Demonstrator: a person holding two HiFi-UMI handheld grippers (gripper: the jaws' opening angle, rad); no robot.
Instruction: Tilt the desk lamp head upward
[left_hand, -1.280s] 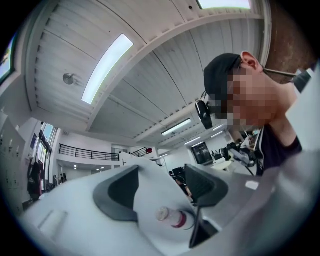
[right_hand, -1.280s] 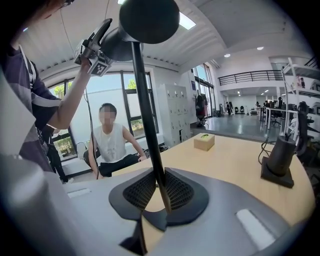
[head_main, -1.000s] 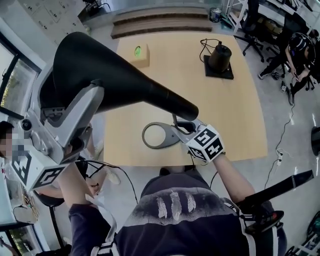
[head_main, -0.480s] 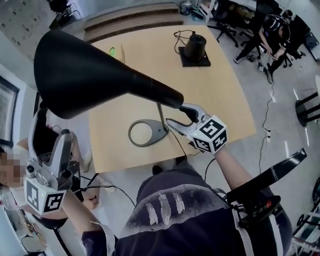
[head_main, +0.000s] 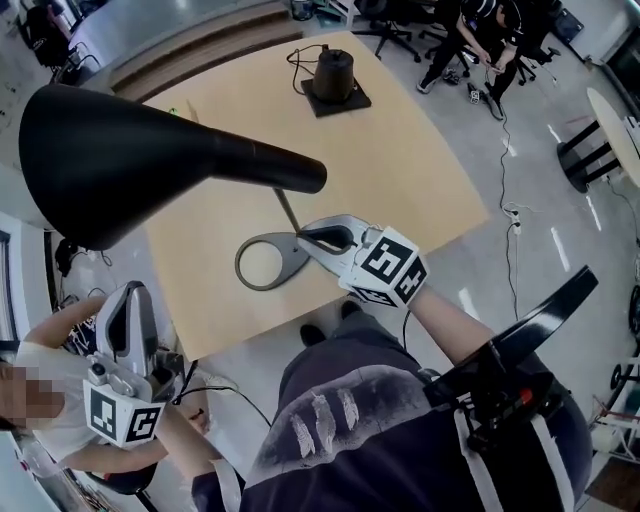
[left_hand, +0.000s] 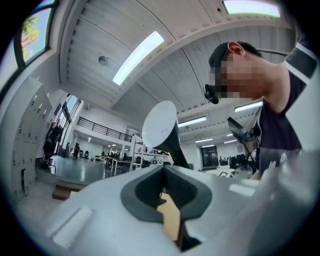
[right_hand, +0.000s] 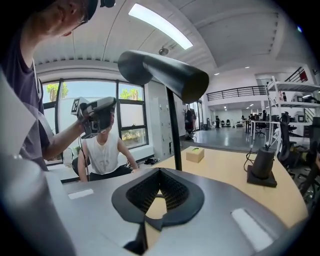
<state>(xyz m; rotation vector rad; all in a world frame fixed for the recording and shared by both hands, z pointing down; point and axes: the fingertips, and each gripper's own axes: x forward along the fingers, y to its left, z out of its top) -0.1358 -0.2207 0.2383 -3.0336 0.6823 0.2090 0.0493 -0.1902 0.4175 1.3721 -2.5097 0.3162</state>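
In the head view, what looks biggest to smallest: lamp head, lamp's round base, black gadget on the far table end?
Lamp head: largest, though nearest the camera.
Round base and black gadget: look about alike, no ranking.

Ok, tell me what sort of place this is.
Probably an open-plan lab or workshop office: a wooden table on a grey floor with trailing cables, rows of desks in a large hall, and a railed mezzanine.

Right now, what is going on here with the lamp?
A person holds a hand-held gripper in each hand at a wooden table. The right hand-held gripper hangs by the base of the black desk lamp, the left hand-held gripper low beside the table. Both have just closed on nothing; neither grips the lamp.
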